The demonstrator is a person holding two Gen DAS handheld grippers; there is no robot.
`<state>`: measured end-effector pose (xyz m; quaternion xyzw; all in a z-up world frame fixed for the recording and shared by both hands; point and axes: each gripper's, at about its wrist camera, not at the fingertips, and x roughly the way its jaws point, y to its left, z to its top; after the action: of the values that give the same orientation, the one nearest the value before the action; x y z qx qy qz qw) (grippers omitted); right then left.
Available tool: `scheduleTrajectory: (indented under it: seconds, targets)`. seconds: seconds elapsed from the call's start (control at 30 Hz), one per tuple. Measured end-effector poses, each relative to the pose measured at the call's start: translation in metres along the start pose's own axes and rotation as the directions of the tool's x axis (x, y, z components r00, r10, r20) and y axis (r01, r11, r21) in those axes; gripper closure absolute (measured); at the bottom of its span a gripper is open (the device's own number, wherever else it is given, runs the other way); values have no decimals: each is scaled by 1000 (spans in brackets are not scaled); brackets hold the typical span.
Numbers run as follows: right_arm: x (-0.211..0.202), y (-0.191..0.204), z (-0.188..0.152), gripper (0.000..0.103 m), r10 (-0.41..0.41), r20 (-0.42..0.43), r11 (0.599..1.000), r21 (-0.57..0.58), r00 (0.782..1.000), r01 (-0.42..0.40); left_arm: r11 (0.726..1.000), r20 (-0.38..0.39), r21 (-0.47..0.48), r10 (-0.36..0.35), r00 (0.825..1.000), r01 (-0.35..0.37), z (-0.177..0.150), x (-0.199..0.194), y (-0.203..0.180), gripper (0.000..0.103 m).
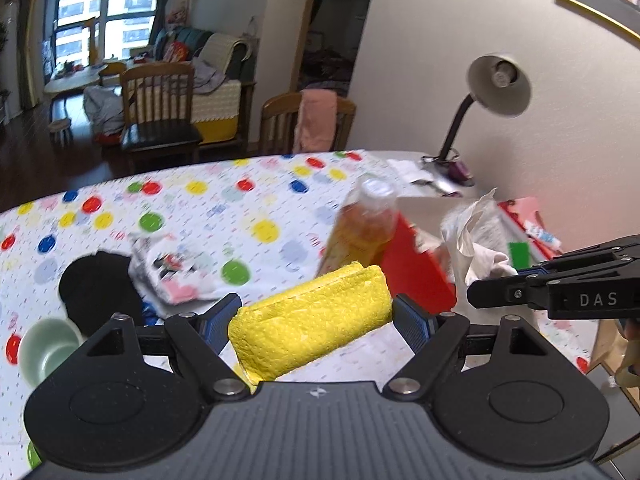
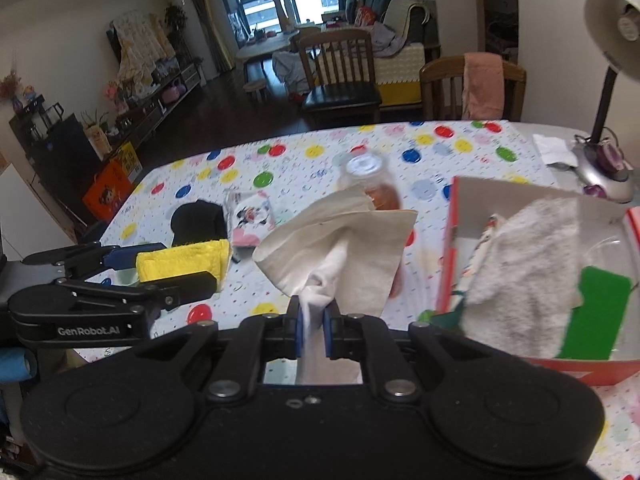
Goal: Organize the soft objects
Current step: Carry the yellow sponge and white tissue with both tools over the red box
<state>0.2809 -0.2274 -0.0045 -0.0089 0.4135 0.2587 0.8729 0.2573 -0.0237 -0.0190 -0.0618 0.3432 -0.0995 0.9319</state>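
Observation:
My left gripper (image 1: 316, 314) is shut on a folded yellow sponge cloth (image 1: 312, 324) and holds it above the dotted tablecloth; it also shows in the right wrist view (image 2: 182, 264). My right gripper (image 2: 313, 320) is shut on a white paper tissue (image 2: 340, 248) that fans out above the fingers, left of the red box (image 2: 448, 248). The box holds a white fluffy towel (image 2: 528, 264) and a green sponge (image 2: 596, 316). A black cloth (image 1: 96, 292) and a patterned white cloth (image 1: 172, 272) lie on the table at the left.
A bottle of orange drink (image 1: 360, 232) stands beside the red box (image 1: 416, 272). A pale green cup (image 1: 44, 348) sits at the table's left edge. A desk lamp (image 1: 492, 92) stands at the far right corner. Wooden chairs (image 1: 160, 112) stand beyond the table.

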Motion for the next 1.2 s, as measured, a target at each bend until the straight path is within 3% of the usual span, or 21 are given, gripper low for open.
scheduleTrajectory:
  seconds: [0.67,1.2]
  targets:
    - [-55,-114,7,92,-117,87,991,73,989,111,989,-16,99,-106,994,107,47,36,-109,20]
    - [-51,-215,13,90,-215,69,970,133,974,205,974,-112,168,-134,985,152,55,102,-184,20]
